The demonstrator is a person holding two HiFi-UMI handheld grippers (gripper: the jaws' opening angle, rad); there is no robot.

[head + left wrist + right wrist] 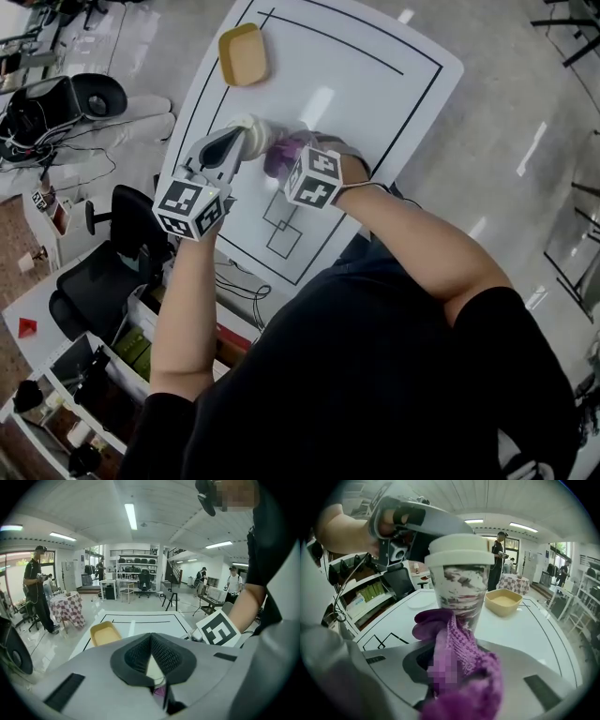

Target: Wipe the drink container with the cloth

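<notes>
The drink container (461, 588) is a tall cup with a cream lid and purple-streaked sides, standing on the white table (375, 84). My left gripper (239, 141) reaches in from the left and is shut on the cup's lid (459, 550); in the left gripper view a cream sliver of lid (152, 667) shows between the pads. My right gripper (286, 155) is shut on a purple knitted cloth (459, 653). The cloth's free end lies against the cup's lower side. In the head view the cup (253, 131) is mostly hidden between the two grippers.
A shallow yellow tray (243, 54) lies at the table's far end, past the cup. Black outlines are drawn on the tabletop. A black office chair (94, 281) and shelves stand left of the table. People (37, 588) stand farther back in the room.
</notes>
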